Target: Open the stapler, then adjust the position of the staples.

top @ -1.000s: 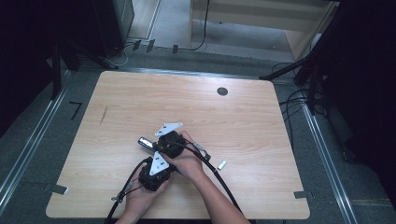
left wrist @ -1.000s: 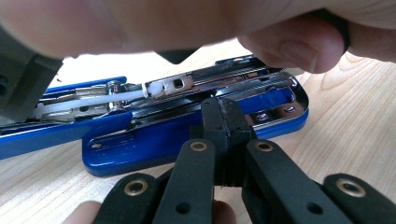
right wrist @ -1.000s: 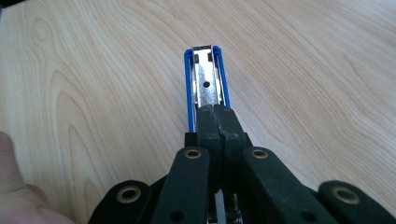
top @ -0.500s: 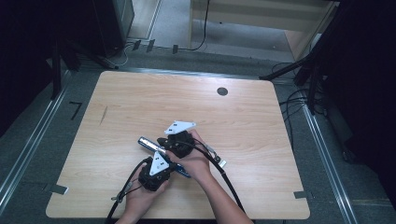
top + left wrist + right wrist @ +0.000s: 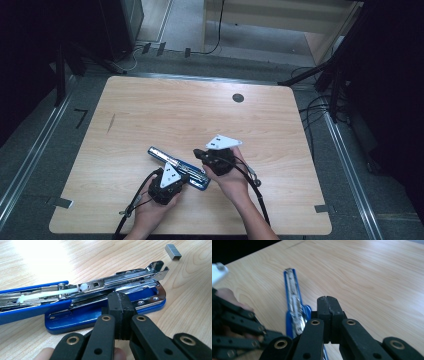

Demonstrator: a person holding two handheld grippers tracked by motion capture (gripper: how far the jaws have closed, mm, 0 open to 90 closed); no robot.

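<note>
Near the front edge of the table [image 5: 150, 100] there are two grippers, one per hand. Left gripper [image 5: 121, 312] has its jaws pressed fully together with nothing between them, tips sitting right up against the side of the stapler [image 5: 105, 302], though I can't tell if they actually touch it. Right gripper [image 5: 328, 312] is the same deal: jaws tight shut, empty, held a bit off to the stapler's right in the high view.

One stapler, lying flat on the wood between the two grippers, angled from upper left to lower right when seen from above. Blue base, blue top cover flipped all the way open and stretched out flat behind it, so the whole thing looks like one long strip. The shiny metal staple channel is exposed, with a white plastic pusher rod inside it.

One small grey block of staples [image 5: 173, 251] sits on the table just past the stapler's metal nose, not touching it. One dark round spot [image 5: 238, 98] near the table's far edge.
</note>
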